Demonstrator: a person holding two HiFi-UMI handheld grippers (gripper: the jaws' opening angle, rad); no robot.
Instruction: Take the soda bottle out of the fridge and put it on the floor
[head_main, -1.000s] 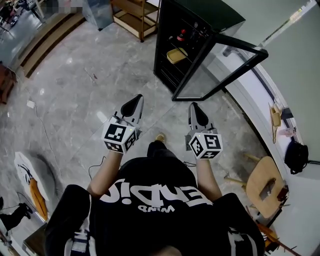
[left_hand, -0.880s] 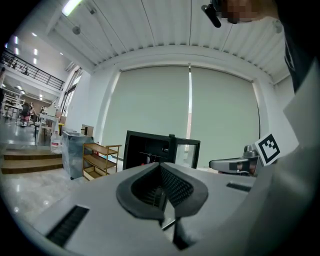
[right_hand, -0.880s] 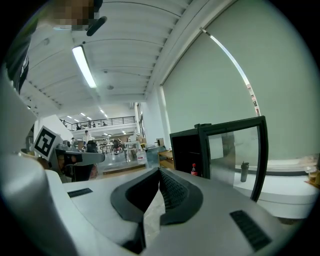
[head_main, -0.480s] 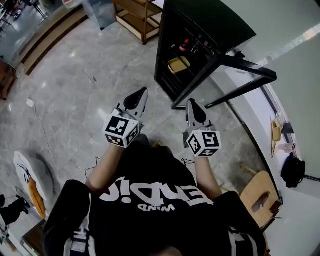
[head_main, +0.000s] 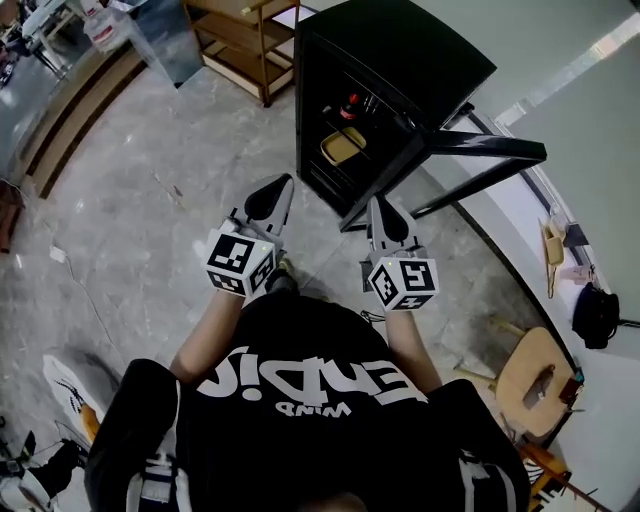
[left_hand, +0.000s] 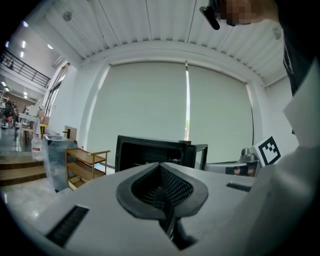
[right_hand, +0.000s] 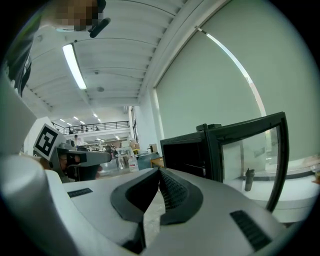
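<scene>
Fridge (head_main: 400, 60) open, soda bottle (head_main: 350, 103) inside, untouched. Your left tongs (head_main: 280, 188), right tongs (head_main: 380, 208) closed, empty. Grab, floor placement remain.

Grey veined marble tiles (head_main: 140, 200) cover the floor, with a light wooden open shelf unit (head_main: 235, 40) standing at the far side and broad wooden steps (head_main: 65, 105) rising at the far left. Along the right runs a low white ledge (head_main: 520, 250) below a wall of pale green roller blinds (left_hand: 150, 105), and near on the right stands a round-seated light wooden chair (head_main: 520, 375). Overhead, a white ribbed ceiling (left_hand: 150, 25) carries a long lit strip light (right_hand: 75, 65).
</scene>
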